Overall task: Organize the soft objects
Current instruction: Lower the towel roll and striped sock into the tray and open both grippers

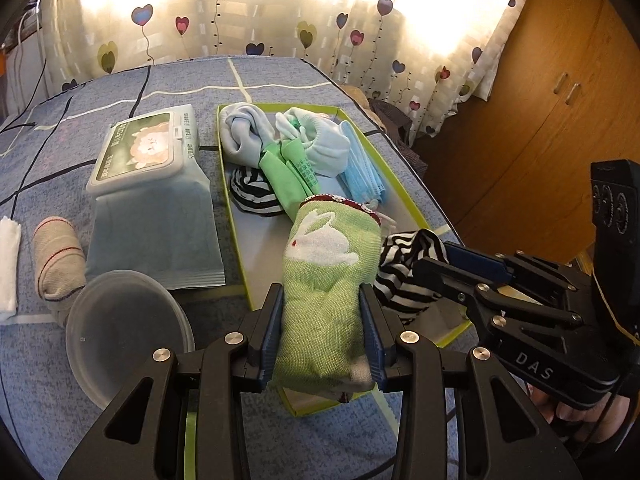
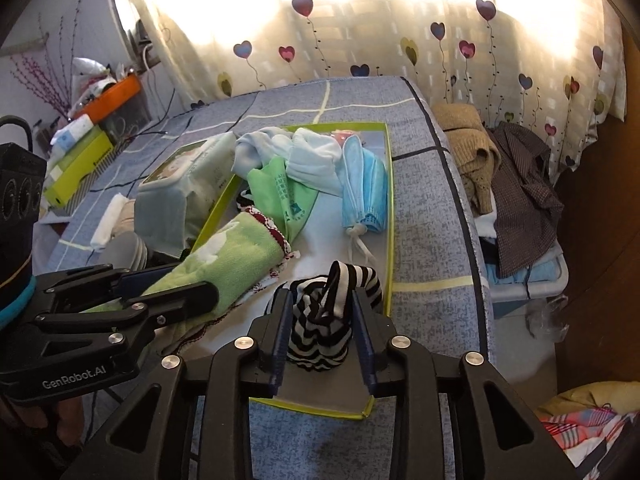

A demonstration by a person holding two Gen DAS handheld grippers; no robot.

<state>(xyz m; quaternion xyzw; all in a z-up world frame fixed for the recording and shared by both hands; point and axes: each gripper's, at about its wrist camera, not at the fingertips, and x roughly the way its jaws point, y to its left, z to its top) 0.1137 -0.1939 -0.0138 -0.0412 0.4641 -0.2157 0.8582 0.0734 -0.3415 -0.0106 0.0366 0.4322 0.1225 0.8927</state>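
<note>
Left gripper (image 1: 324,332) clamps our soft, light rabbit towel (image 1: 328,280) mid-roll; right gripper (image 2: 322,336) loosens around the squashy striped sock (image 2: 324,328).

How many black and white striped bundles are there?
2: one striped bundle lying mid-tray beside the green cloth, another striped bundle between the right hand-held gripper pads. Others may be hidden.
</note>
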